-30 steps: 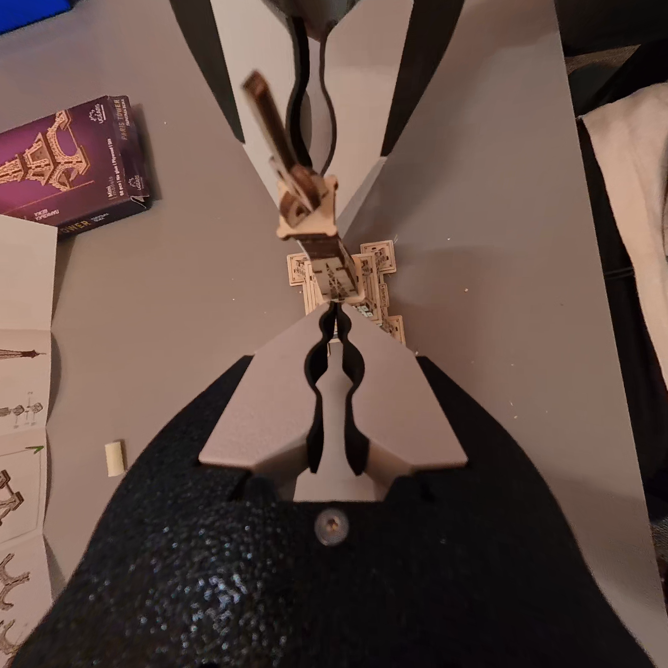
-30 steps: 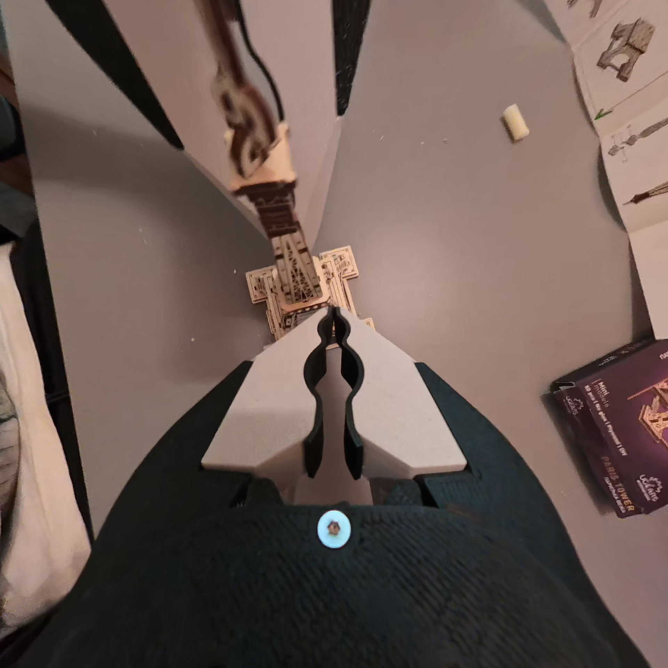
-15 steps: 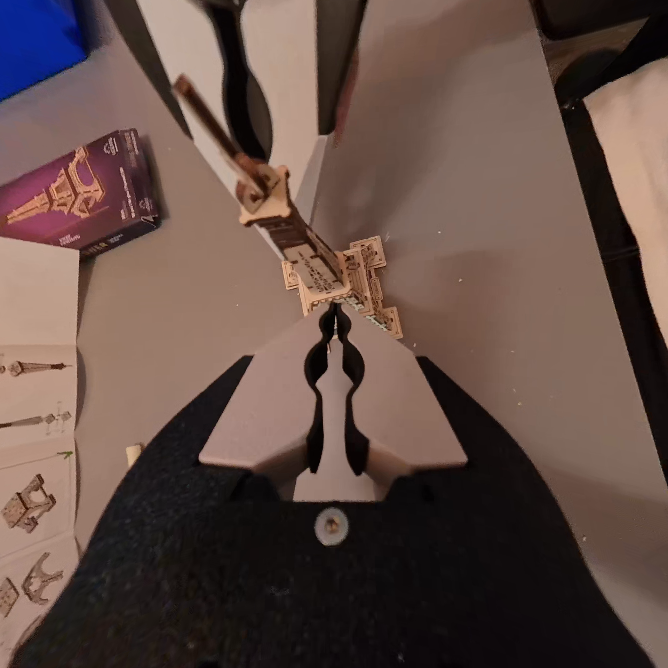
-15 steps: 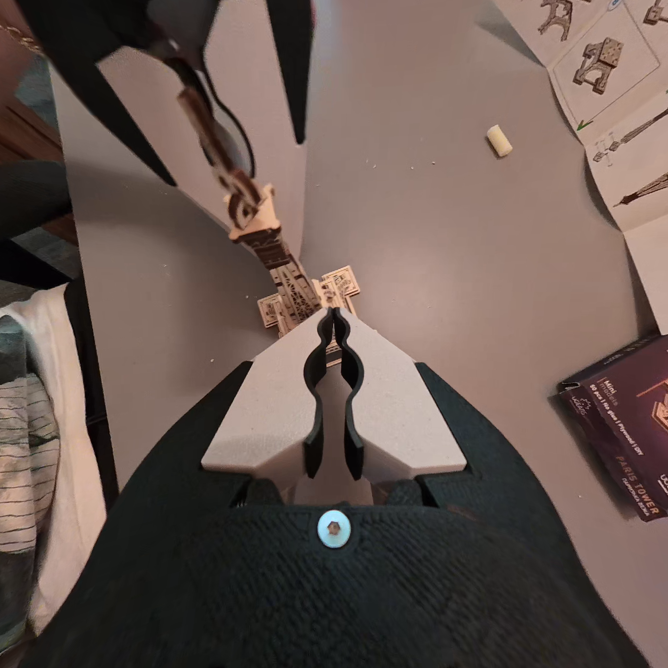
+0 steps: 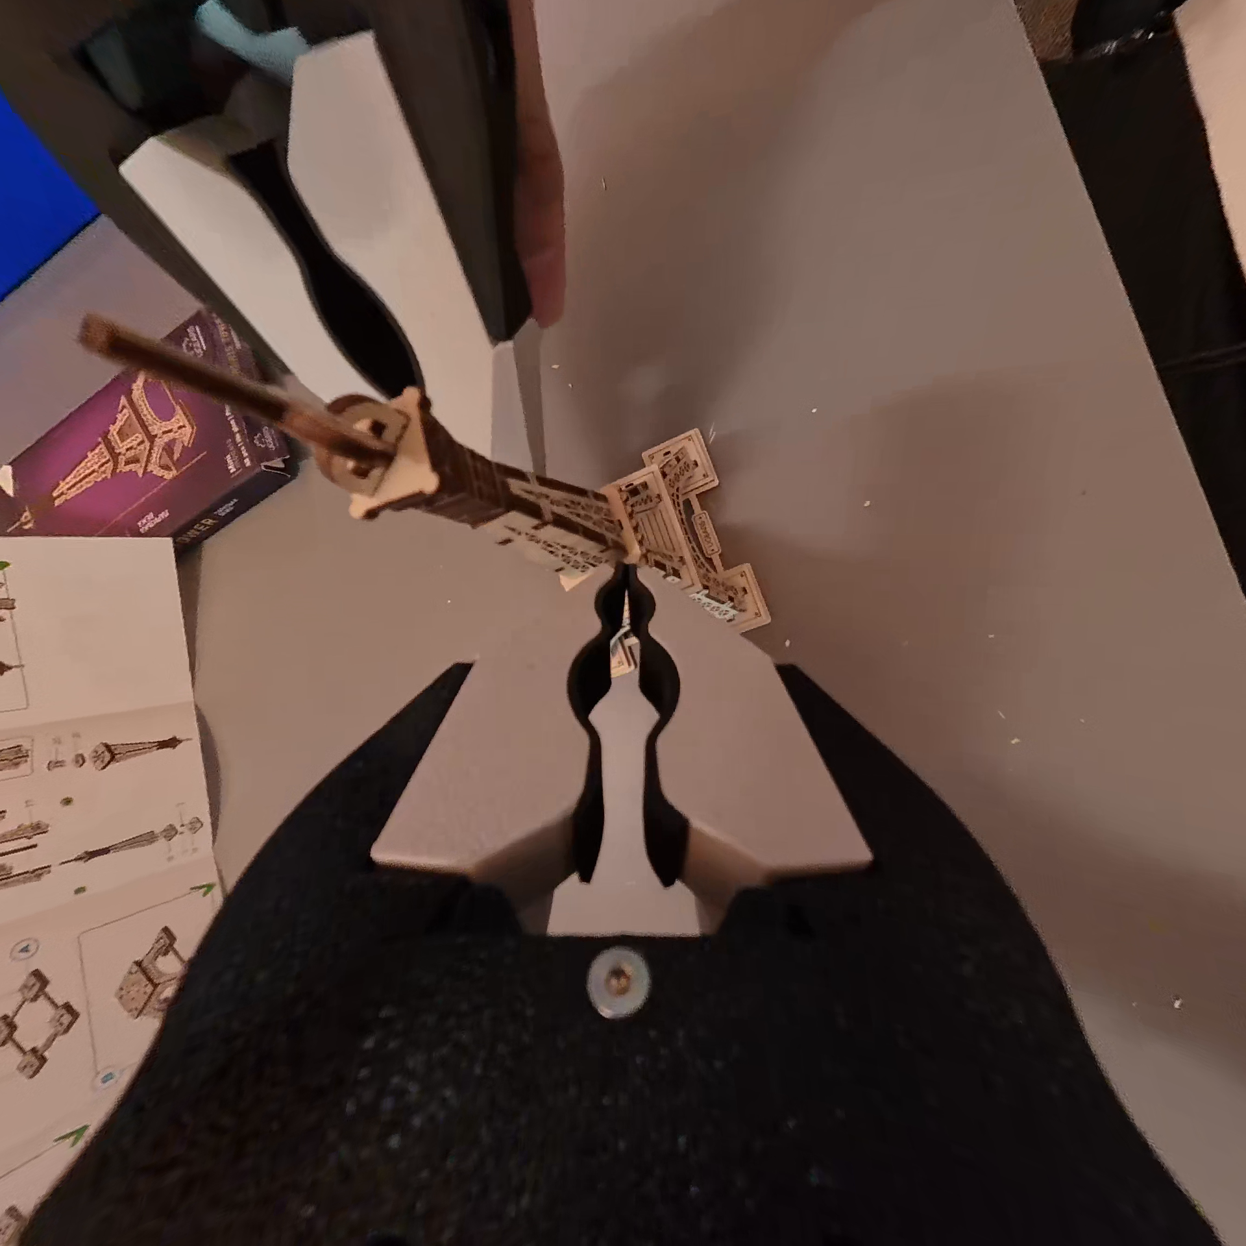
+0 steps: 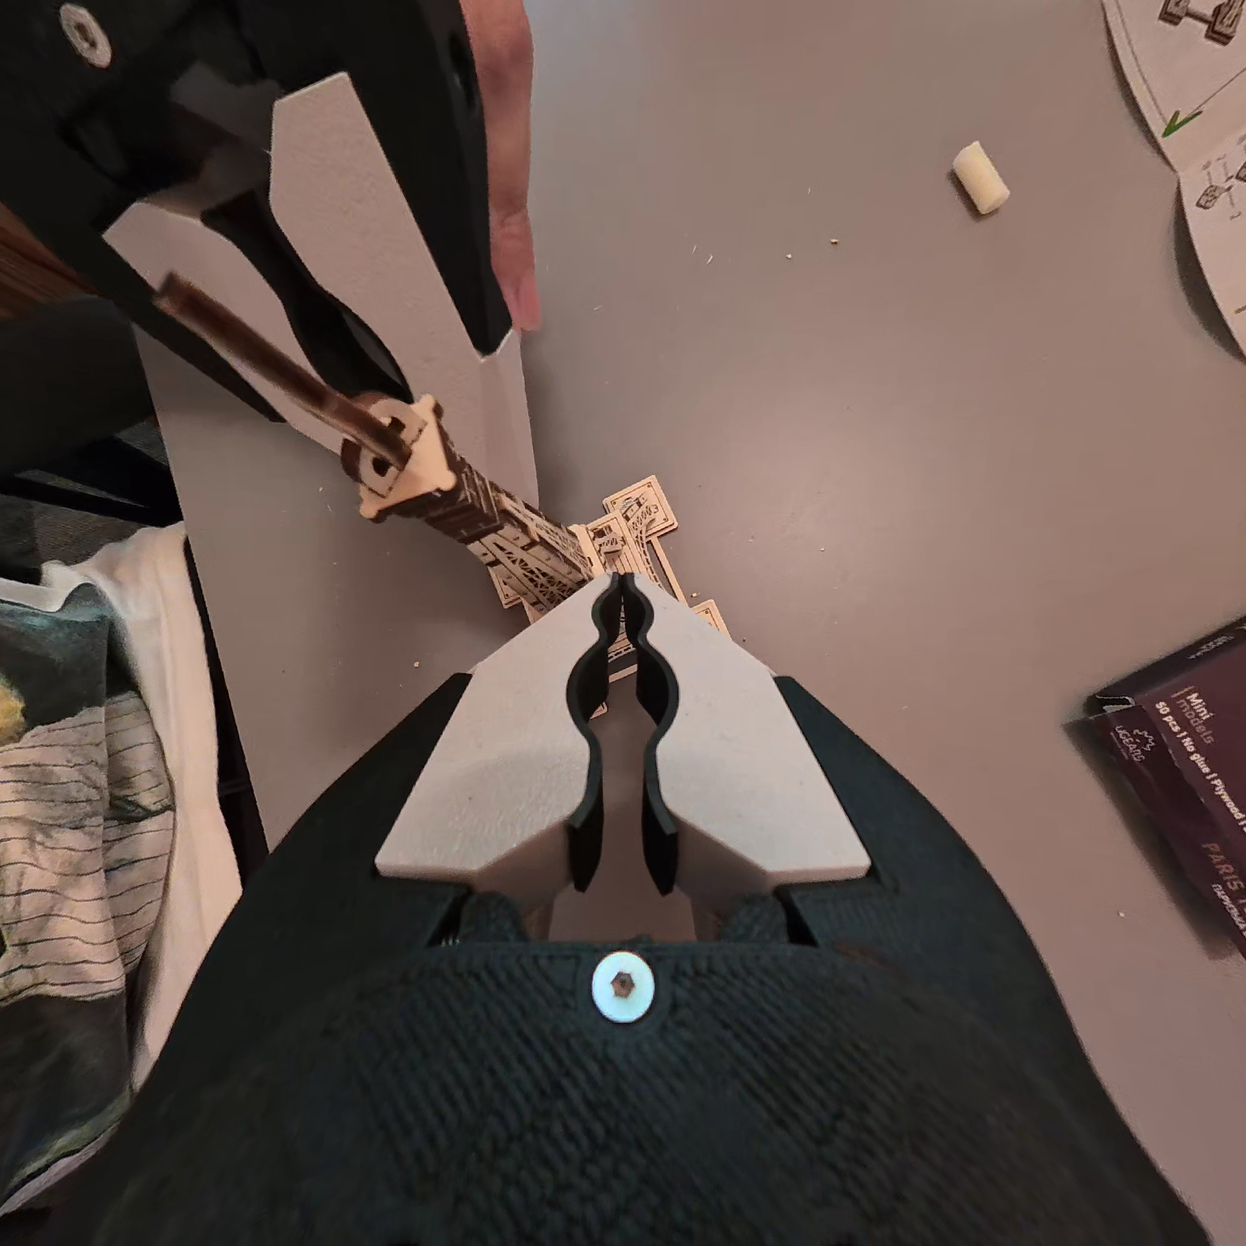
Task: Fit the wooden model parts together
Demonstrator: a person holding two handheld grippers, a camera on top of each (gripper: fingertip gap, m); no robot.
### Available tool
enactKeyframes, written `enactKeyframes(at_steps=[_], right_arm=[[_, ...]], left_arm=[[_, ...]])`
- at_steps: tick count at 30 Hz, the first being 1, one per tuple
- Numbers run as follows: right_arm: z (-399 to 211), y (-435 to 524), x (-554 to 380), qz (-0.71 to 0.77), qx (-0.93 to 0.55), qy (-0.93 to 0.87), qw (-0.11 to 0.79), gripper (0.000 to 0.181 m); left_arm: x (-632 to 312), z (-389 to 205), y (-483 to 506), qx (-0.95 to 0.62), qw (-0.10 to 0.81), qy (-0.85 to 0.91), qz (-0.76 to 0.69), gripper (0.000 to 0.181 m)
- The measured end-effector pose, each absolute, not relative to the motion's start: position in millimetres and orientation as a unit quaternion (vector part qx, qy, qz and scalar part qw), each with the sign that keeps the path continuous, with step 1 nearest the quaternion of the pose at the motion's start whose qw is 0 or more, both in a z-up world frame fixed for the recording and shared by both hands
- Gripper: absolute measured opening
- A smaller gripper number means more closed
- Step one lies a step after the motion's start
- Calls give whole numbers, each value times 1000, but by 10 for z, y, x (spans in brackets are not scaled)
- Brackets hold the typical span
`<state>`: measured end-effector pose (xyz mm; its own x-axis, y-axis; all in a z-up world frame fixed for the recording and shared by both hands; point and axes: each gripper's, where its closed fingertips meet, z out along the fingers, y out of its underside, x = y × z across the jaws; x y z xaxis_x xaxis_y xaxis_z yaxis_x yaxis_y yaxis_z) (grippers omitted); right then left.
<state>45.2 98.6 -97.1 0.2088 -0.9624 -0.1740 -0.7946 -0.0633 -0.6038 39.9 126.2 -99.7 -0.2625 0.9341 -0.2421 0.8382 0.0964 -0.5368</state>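
The wooden tower model (image 5: 526,512) has a dark spire (image 5: 202,371), a pale upper platform (image 5: 398,458) and a flat cross-shaped base (image 5: 681,532). It leans with its top to the upper left. My left gripper (image 5: 626,572) is shut on the base edge. My right gripper (image 6: 620,581) is shut on the base (image 6: 634,519) from the opposite side, with the tower body (image 6: 519,546) slanting up to the left. Each view shows the other gripper's white fingers (image 5: 377,222) (image 6: 350,222) reaching in from the top. The pinched part of the base is hidden.
On the grey table (image 5: 876,337) lie a purple model box (image 5: 135,458) (image 6: 1180,775), a folded instruction sheet (image 5: 87,742) (image 6: 1200,101) and a small white cylinder (image 6: 981,176). Folded cloth (image 6: 81,742) lies past the table edge. A person's finger (image 6: 512,202) rests on the far gripper. My two grippers' fingertips are within a few centimetres of each other.
The tower has tipped over from pointing nearly at the cameras to leaning far left. Both grippers stayed shut on its base and turned with it.
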Motion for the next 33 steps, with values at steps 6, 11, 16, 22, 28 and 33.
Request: enactKeyframes(at_steps=[6,11,16,22,28,33], right_arm=[[-1050,959,430,-163,-738,605,251,0],[-722,764,347,-214,-715,621,238,0],[-739,754,328,-180,-672,651,305,27],[-846,825,329,-126,-649,669,341,68],[-877,706,309,-114,-626,704,315,70],[-852,691,350,-89,-586,723,355,54]], left_arm=[[397,-898,1295,-606,34,-717,343,0],[411,-741,1377,-501,112,-773,373,0],[416,-666,1321,-299,242,-837,389,16],[467,-793,1293,-194,308,-872,327,25],[557,-1041,1382,-214,259,-911,240,29],[399,-887,1350,-175,313,-903,237,29]])
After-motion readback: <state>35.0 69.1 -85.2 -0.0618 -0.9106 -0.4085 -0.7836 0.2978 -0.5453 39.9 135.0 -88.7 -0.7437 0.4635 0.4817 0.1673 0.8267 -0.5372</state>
